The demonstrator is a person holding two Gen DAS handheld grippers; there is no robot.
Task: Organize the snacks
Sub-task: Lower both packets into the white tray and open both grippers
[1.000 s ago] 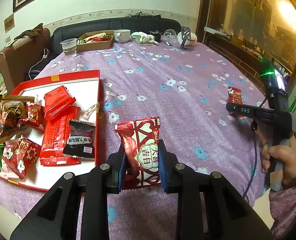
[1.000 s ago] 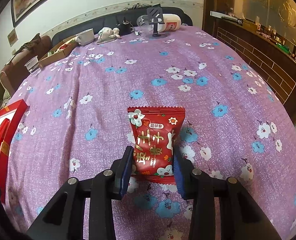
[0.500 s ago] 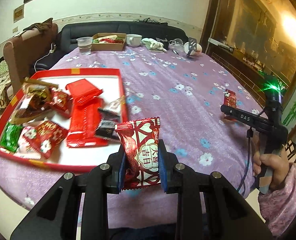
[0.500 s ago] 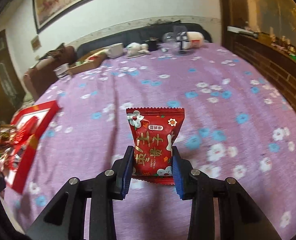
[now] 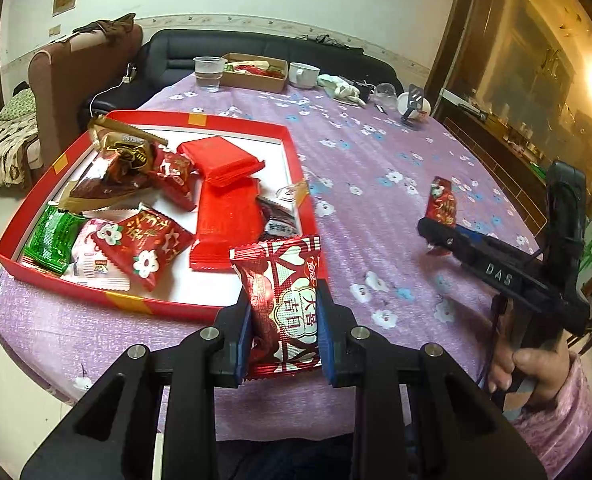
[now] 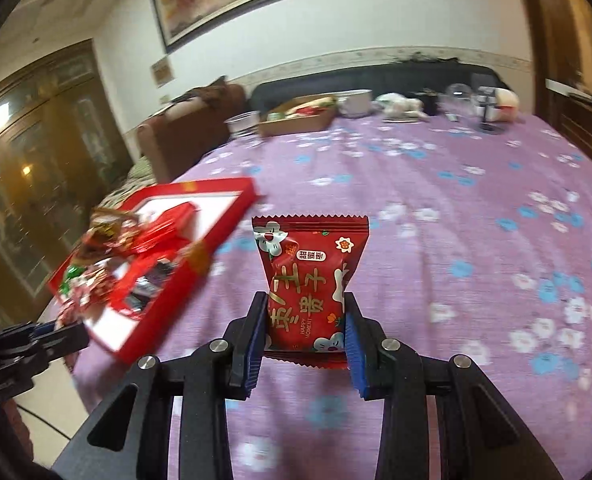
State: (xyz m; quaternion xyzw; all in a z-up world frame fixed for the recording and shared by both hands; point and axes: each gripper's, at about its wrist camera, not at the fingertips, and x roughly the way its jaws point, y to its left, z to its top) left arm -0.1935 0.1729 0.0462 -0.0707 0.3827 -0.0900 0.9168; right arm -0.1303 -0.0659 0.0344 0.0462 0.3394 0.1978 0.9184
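Two tools are showing, the left tool (image 5: 284, 334) and the right tool (image 6: 305, 344), each gripping one red snack packet: a heart-patterned packet (image 5: 284, 300) in the left and a flower-printed packet (image 6: 311, 280) in the right. One red tray (image 5: 136, 304) is sitting on the one table (image 5: 376, 160), holding three plain red packs (image 5: 226, 224), one green packet (image 5: 52, 238) and one flower-printed red packet (image 5: 146, 242); the rest of the heap is overlapping too much to count. At the table's far end one plastic cup (image 5: 208, 74), one cardboard box (image 5: 254, 72) and one white mug (image 5: 304, 75) are standing.
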